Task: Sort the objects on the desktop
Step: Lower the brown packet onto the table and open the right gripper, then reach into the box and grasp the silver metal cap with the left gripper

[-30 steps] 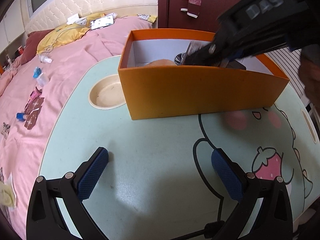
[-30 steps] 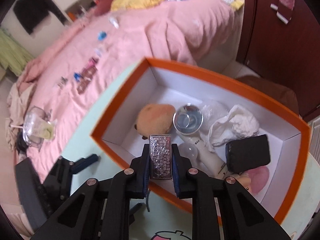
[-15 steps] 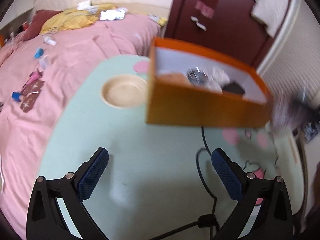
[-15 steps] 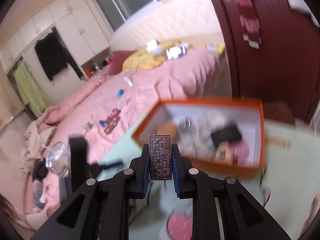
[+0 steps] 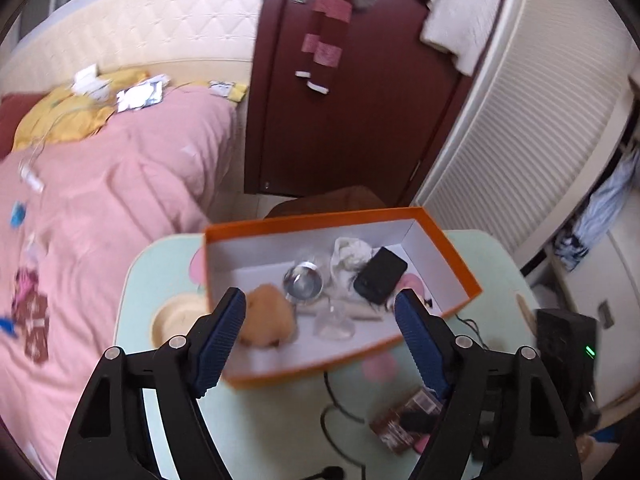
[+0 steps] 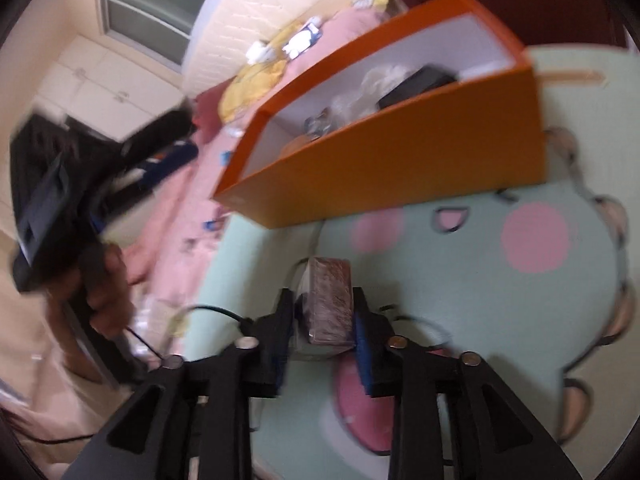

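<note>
Left wrist view: we look down along the left gripper (image 5: 320, 312), whose jaws stand spread and are closing with nothing between the pads; the orange box (image 5: 452, 248) shows beyond them, resting on the mint-green bench (image 5: 280, 432). Inside the box we see a tan plush toy (image 5: 268, 320), a round metal tin (image 5: 303, 282), a clear plastic piece (image 5: 334, 320), crumpled white tissue (image 5: 352, 254) and a black phone (image 5: 380, 274). Beside the box, toward the pink bed (image 5: 100, 200), a cream recessed cup holder (image 5: 176, 316) is set in the bench. On the near side of the box lies a small brown rectangular pack (image 5: 404, 420), partly covered by the gripper's finger. In the right wrist view, the right gripper (image 6: 320, 320) has its jaws opening; the pack (image 6: 330, 304) lies between them on the bench, in front of the box (image 6: 400, 168), and motion blur prevents us from telling whether the pads touch it. Left of the box in that view, a hand (image 6: 100, 292) holds the other gripper above the bed.
</note>
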`<action>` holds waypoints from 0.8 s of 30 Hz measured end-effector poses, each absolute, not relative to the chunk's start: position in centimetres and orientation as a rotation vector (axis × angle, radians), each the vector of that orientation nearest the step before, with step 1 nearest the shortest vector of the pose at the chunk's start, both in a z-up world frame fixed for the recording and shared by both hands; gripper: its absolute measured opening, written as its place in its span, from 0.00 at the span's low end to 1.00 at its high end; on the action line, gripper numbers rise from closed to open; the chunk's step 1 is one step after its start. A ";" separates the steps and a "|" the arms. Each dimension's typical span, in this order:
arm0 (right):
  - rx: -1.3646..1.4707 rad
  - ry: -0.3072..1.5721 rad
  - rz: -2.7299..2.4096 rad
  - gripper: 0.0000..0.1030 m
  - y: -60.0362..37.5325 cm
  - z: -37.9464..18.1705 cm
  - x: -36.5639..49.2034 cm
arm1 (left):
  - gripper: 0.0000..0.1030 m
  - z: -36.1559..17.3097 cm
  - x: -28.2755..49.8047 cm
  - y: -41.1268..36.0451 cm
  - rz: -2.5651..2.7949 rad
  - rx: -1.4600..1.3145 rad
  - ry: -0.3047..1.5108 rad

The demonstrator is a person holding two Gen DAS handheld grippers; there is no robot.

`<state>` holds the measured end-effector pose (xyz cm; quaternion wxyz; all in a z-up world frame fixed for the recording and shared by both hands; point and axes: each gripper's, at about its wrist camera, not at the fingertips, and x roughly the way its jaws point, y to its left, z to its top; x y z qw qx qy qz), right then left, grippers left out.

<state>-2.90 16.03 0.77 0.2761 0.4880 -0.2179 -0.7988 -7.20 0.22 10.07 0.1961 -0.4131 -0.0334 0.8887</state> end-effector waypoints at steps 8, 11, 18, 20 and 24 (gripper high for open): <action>1.126 -0.459 -2.406 0.61 16.6 3.6 -2.0 | 0.48 6.2 -11.8 5.1 2.388 -1.340 0.052; 1.147 -0.527 -2.360 0.61 16.6 3.3 -2.4 | 0.48 4.9 -12.8 5.4 2.427 -1.403 0.084; 1.141 -0.588 -2.307 0.61 17.6 3.2 -2.8 | 0.48 3.2 -13.7 4.8 2.423 -1.506 0.051; 1.152 -0.609 -2.295 0.61 18.2 3.1 -2.5 | 0.39 2.6 -13.9 4.7 2.418 -1.513 0.052; 1.163 -0.632 -2.293 0.61 18.4 3.0 -2.4 | 0.32 2.1 -14.2 4.2 2.376 -1.528 -0.012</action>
